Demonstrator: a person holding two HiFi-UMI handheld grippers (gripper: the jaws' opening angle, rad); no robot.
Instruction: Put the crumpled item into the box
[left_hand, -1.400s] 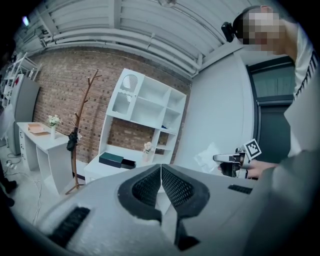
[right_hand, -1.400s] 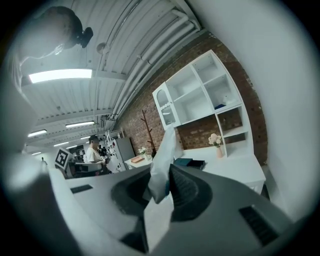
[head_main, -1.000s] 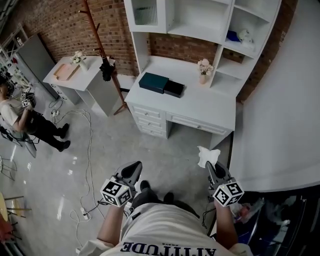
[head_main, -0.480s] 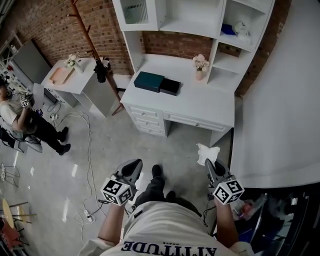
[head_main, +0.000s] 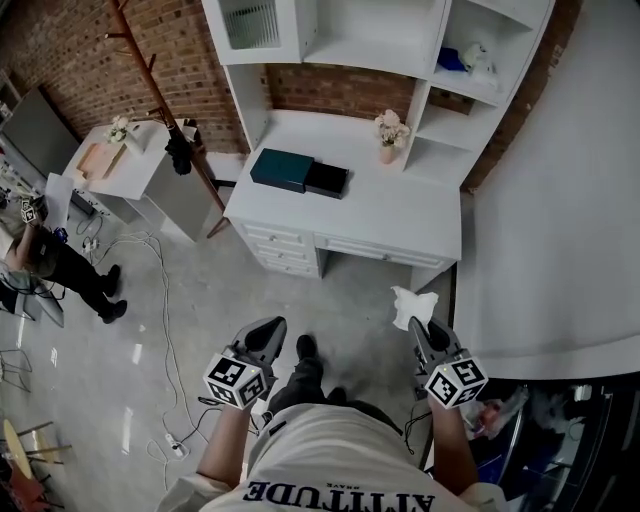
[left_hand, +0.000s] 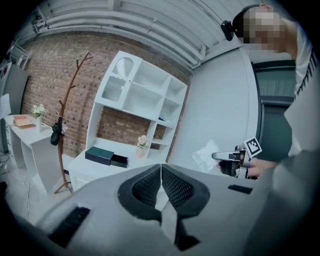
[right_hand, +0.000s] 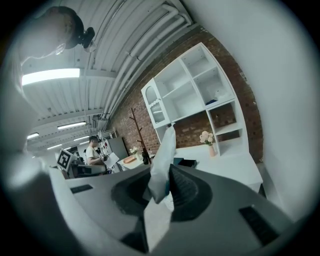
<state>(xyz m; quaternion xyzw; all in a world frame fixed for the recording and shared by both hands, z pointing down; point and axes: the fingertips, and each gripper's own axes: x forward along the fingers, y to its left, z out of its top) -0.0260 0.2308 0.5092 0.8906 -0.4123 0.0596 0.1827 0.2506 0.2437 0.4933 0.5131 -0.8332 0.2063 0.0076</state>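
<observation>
A dark teal box (head_main: 281, 169) with a black tray part (head_main: 326, 179) lies on the white desk (head_main: 400, 215), far ahead of both grippers. My right gripper (head_main: 418, 330) is shut on a crumpled white item (head_main: 410, 305), which sticks up between its jaws (right_hand: 162, 165). That gripper is held over the floor, short of the desk's front edge. My left gripper (head_main: 265, 338) hangs level with it on the left, shut and empty, its pads (left_hand: 172, 186) meeting at the tips. The box (left_hand: 99, 155) also shows in the left gripper view.
A vase of flowers (head_main: 387, 135) stands at the desk's back, under white shelving (head_main: 420, 60). A wooden coat stand (head_main: 165, 120) and a small white side table (head_main: 125, 165) are to the left. Cables (head_main: 160, 330) trail on the floor. A person (head_main: 50, 265) stands far left. A white wall (head_main: 560, 230) runs along the right.
Both grippers have come forward towards the desk, which now sits nearer and further left in the head view. The right gripper's hold on the crumpled item is unchanged.
</observation>
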